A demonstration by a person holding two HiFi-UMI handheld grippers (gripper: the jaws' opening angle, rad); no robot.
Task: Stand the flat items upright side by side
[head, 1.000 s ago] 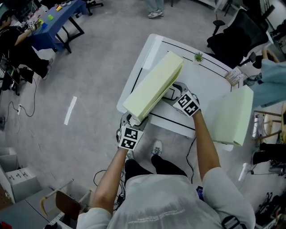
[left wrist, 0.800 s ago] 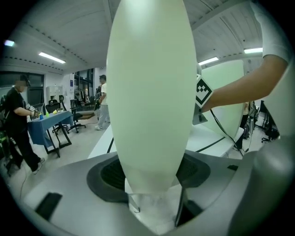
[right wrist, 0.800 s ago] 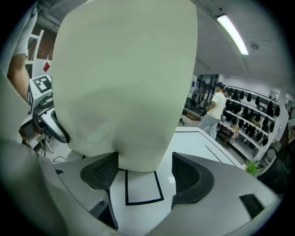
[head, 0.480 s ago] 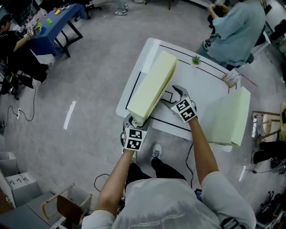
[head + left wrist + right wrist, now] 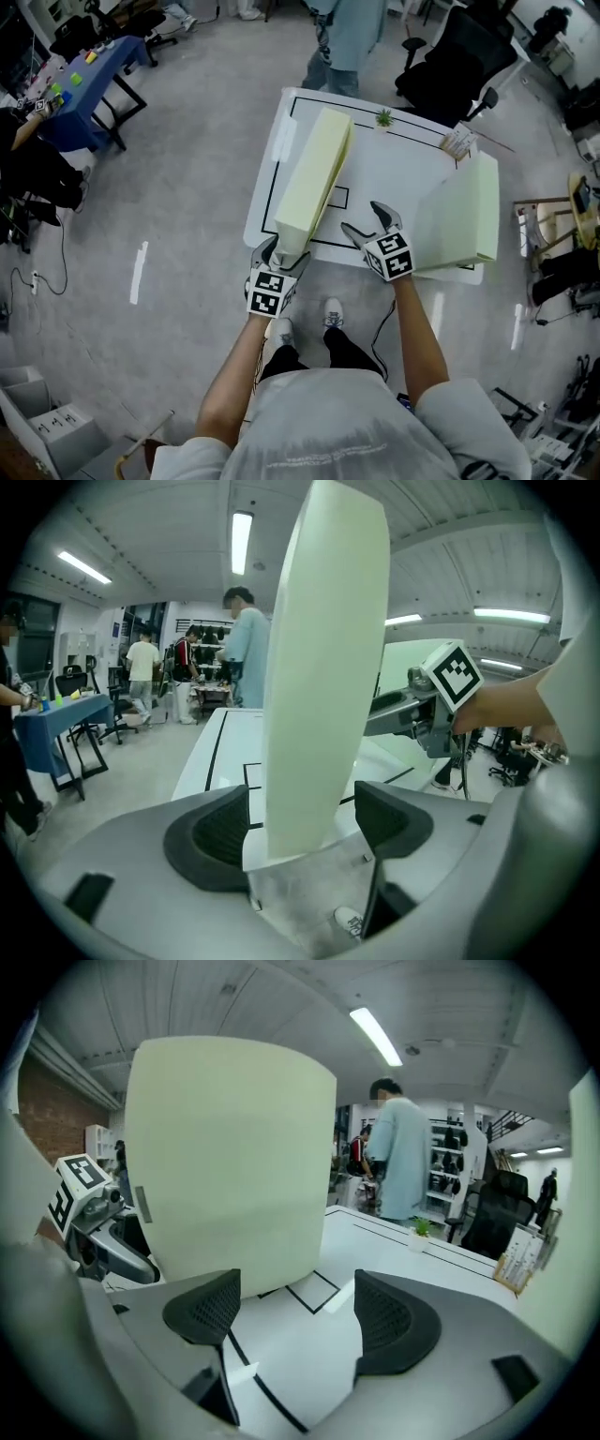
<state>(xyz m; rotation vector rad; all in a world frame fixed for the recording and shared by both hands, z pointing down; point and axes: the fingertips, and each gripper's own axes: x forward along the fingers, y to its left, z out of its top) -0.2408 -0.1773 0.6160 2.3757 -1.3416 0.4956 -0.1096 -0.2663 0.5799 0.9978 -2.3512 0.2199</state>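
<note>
We note the left gripper (image 5: 278, 255) with jaws that have just been opening: they stand wide, pads clear of the first foam panel (image 5: 314, 178) between them. That panel stands on its long edge along the left of the white table (image 5: 394, 169). The right gripper (image 5: 364, 220) is wide and empty. The second panel (image 5: 464, 220) sits at the table's right edge, well apart. We judge one stood and one left to bring alongside.

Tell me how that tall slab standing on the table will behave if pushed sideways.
The slab stands on a narrow long edge, so a sideways push would probably tip it. It looks like foam, so likely light for its size. It runs straight end to end, so probably fairly stiff.
</note>
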